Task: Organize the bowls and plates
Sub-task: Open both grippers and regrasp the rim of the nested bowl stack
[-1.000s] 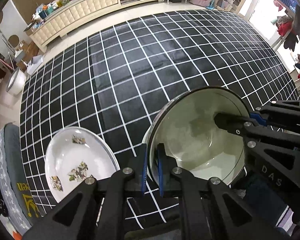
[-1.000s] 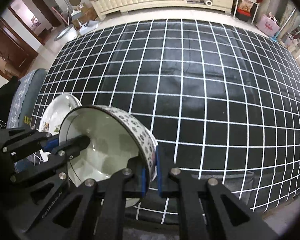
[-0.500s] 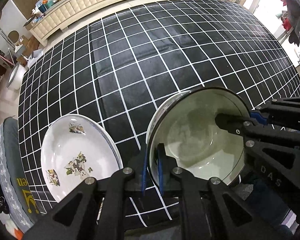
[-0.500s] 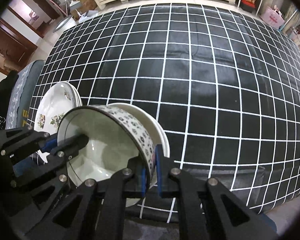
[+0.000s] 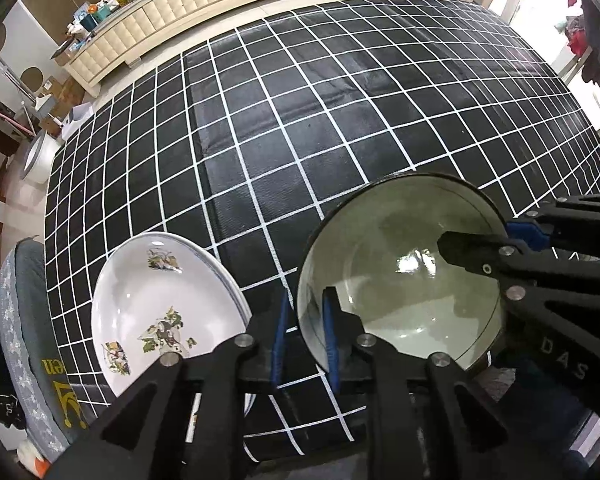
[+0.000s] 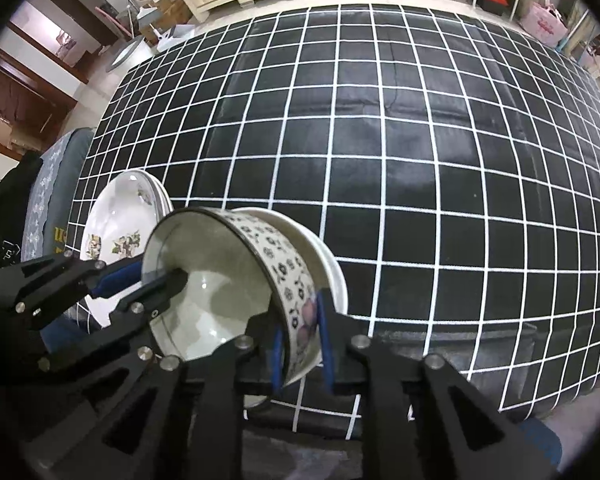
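Two grippers straddle one flower-patterned ceramic bowl (image 6: 236,280) on the black white-gridded mat (image 5: 300,120).

Left gripper (image 5: 303,336) has the bowl's near rim between its blue pads; its jaws are opening and a gap shows on either side of the wall. Right gripper (image 6: 300,344) stands astride the opposite rim; its jaws are likewise opening, pads clear of the wall. Bowl appears nested in a plain white bowl (image 6: 332,268) beneath it, so that stacking step is judged done. Just beside, to the left, white plates with leaf-and-bird prints (image 5: 160,312) lie stacked, rims showing more than one. Nothing else to sort is in view; release and withdrawal remain.
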A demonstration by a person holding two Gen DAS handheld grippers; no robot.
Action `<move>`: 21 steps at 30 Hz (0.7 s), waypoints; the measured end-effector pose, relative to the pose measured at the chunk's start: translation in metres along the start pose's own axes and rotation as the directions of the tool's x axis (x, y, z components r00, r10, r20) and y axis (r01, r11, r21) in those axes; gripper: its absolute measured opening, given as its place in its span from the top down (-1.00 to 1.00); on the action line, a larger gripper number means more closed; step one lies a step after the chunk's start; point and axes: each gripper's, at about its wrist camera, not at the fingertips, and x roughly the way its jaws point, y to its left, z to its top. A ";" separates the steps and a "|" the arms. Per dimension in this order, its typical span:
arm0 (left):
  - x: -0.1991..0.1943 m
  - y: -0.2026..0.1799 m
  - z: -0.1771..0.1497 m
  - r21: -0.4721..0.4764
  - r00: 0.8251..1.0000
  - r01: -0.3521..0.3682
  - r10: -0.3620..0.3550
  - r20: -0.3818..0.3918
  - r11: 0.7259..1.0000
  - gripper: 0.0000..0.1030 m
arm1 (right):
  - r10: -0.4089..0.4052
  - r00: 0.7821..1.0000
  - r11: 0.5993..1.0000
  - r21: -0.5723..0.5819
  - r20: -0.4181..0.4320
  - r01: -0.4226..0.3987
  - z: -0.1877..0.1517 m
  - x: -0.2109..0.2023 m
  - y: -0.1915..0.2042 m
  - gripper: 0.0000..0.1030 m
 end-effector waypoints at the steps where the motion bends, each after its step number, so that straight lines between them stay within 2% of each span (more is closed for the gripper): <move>1: -0.001 0.001 0.000 -0.001 1.000 0.001 -0.001 0.002 1.000 0.69 | -0.008 1.000 1.000 -0.001 0.005 0.008 -0.001 -0.002 0.002 0.57; 4: -0.004 0.004 -0.002 -0.005 1.000 0.007 -0.007 0.008 1.000 0.69 | -0.010 1.000 1.000 0.012 0.011 0.009 -0.002 -0.006 0.004 0.39; 5: -0.004 0.005 -0.003 -0.004 1.000 0.005 -0.004 0.009 1.000 0.69 | -0.063 0.998 0.998 0.009 0.022 0.063 -0.003 -0.010 0.005 0.06; 7: -0.004 0.007 -0.004 -0.007 1.000 0.003 -0.003 0.011 1.000 0.68 | -0.136 0.988 0.990 -0.015 0.077 0.137 -0.003 -0.018 0.007 -0.28; 12: -0.006 0.007 -0.006 -0.016 0.999 0.024 -0.023 0.025 1.000 0.64 | -0.126 0.989 0.992 -0.023 0.076 0.128 -0.003 -0.024 0.003 -0.28; 14: -0.007 0.007 -0.006 -0.025 0.999 0.038 -0.037 0.026 0.999 0.62 | -0.137 0.987 0.990 -0.029 0.084 0.140 -0.003 -0.026 0.003 -0.37; 21: -0.016 0.007 -0.007 -0.032 0.997 0.053 -0.051 0.062 0.998 0.30 | -0.176 0.981 0.983 -0.031 0.084 0.179 -0.006 -0.017 0.003 -0.43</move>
